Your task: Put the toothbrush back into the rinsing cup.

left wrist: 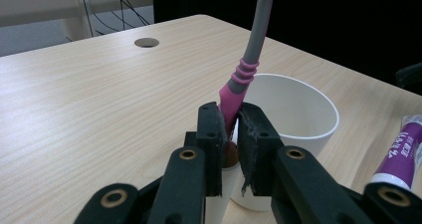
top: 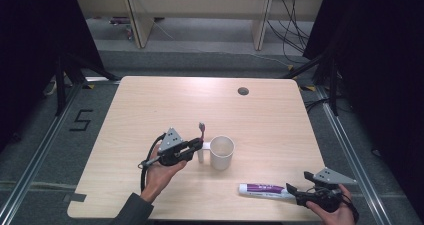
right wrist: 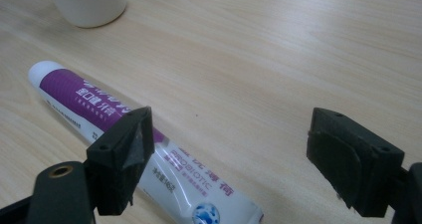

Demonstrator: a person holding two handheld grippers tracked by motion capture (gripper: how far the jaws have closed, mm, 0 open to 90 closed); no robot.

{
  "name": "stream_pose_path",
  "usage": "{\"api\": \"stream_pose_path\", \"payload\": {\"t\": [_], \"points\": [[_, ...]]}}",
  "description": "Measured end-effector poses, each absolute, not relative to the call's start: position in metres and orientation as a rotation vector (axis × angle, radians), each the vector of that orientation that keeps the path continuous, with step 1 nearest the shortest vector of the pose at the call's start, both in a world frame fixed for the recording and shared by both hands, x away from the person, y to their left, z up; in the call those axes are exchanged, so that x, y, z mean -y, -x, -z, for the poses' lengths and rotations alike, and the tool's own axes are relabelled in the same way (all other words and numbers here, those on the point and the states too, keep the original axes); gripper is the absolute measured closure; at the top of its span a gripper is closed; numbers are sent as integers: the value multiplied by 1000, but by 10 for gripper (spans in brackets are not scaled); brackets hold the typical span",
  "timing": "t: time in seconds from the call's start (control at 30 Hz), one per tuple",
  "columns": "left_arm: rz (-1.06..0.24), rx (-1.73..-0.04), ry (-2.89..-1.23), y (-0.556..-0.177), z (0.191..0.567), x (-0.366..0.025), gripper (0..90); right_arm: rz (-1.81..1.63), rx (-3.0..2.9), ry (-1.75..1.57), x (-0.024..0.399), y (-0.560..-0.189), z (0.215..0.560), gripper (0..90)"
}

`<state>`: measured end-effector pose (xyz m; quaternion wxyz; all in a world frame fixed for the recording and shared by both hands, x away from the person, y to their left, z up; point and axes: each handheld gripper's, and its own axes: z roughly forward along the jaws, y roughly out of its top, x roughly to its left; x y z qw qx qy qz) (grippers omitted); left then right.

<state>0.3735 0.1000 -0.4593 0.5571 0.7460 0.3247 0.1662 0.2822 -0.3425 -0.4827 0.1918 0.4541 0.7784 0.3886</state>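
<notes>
Left gripper [left wrist: 230,129] pinching pink-grey toothbrush [left wrist: 244,74] low on its handle, brush upright, tilted; white cup [left wrist: 293,119] just beyond its jaws, touching or not unclear; right gripper [right wrist: 234,154] jaws spread wide, toothpaste tube [right wrist: 89,107] flat on table [right wrist: 298,45] under its left jaw.

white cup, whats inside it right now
The white cup looks empty as far as its inner wall shows; its bottom is hidden by the rim. The toothbrush stands outside it, clamped in the left gripper beside the cup's near wall.
</notes>
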Motion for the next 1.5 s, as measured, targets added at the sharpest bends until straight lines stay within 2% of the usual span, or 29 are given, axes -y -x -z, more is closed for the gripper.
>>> {"api": "stream_pose_path", "payload": {"t": [0.17, 0.23, 0.27, 0.3, 0.37, 0.43, 0.8, 1.5], "points": [[-399, -786, -1751, -372, 458, -101, 687, -1090, -2181, -1276, 343, -282, 482, 198], [-403, -796, -1748, -372, 458, -102, 569, -1093, -2181, -1276, 342, -282, 482, 198], [-406, -796, -1743, -372, 457, -103, 569, -1093, -2181, -1276, 342, -282, 482, 198], [-412, -798, -1741, -371, 456, -103, 526, -1085, -2182, -1272, 343, -282, 482, 198], [-396, -808, -1750, -371, 454, -103, 366, -1097, -2179, -1277, 342, -282, 482, 199], [-386, -811, -1756, -369, 451, -104, 319, -1096, -2180, -1278, 342, -282, 482, 199], [-417, -847, -1771, -355, 440, -119, 245, -1100, -2175, -1272, 342, -282, 481, 200], [-395, -846, -1906, -318, 460, -131, 227, -1116, -2171, -1259, 342, -280, 479, 200]]}}
